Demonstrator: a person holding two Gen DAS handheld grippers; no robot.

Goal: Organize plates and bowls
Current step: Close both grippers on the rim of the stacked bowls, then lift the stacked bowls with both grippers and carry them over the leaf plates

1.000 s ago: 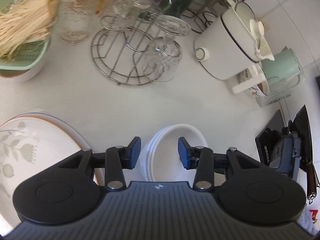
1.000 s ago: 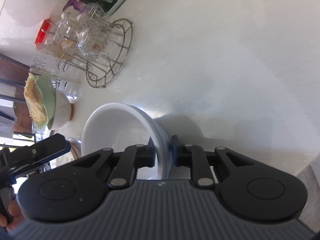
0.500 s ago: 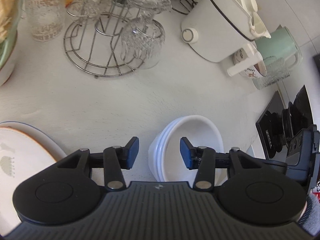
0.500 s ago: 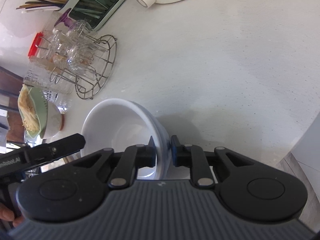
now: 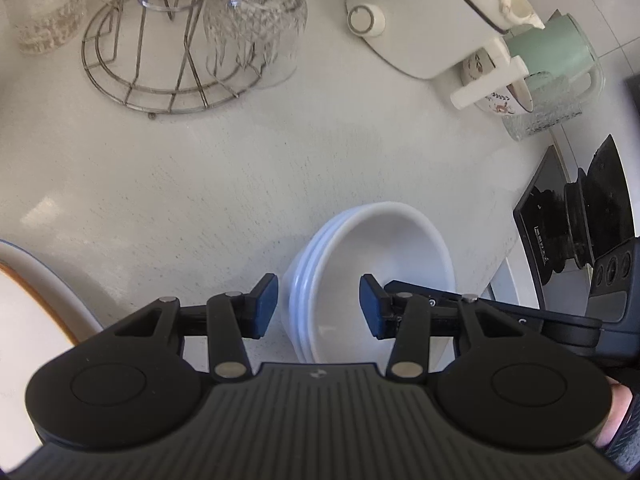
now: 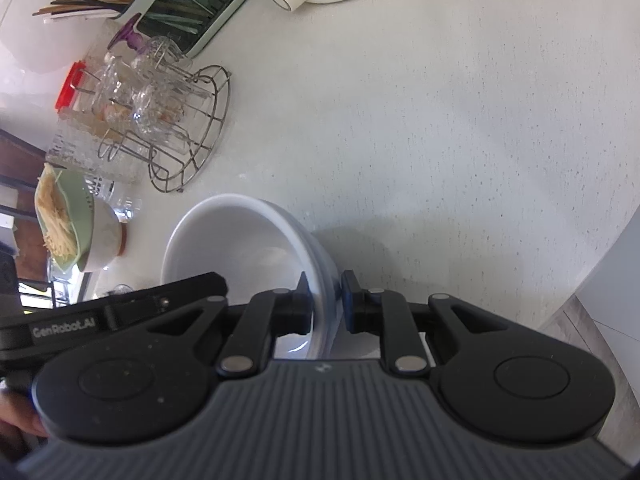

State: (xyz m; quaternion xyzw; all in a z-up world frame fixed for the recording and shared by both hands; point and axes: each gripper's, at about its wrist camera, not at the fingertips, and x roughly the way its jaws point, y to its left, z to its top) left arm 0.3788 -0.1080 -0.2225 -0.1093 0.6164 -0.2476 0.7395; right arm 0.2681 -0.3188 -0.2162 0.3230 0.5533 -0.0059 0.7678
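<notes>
A stack of white bowls [image 5: 380, 248] stands on the pale counter. My left gripper [image 5: 318, 304] straddles the stack's near-left rim, one blue pad outside the wall and one inside the top bowl. Its jaws are closing, with a gap still on both sides. My right gripper [image 6: 326, 300] is shut on the rim of the bowl stack [image 6: 240, 240] at the opposite side. Its black finger [image 5: 460, 304] shows inside the bowl in the left wrist view. A large plate [image 5: 24, 304] with an orange and blue rim lies at the left edge.
A wire rack [image 5: 172, 60] with upturned glasses stands behind the bowls. Beyond it are a white pot [image 5: 420, 20], a green kettle [image 5: 560, 48] and a black hob [image 5: 560, 220]. A green colander of noodles [image 6: 60, 216] and a chopstick tray [image 6: 180, 8] sit farther off.
My left gripper has come down and closer to the bowls, now straddling their rim; the plate has slid toward the left edge. The right gripper has kept its grip on the rim.
</notes>
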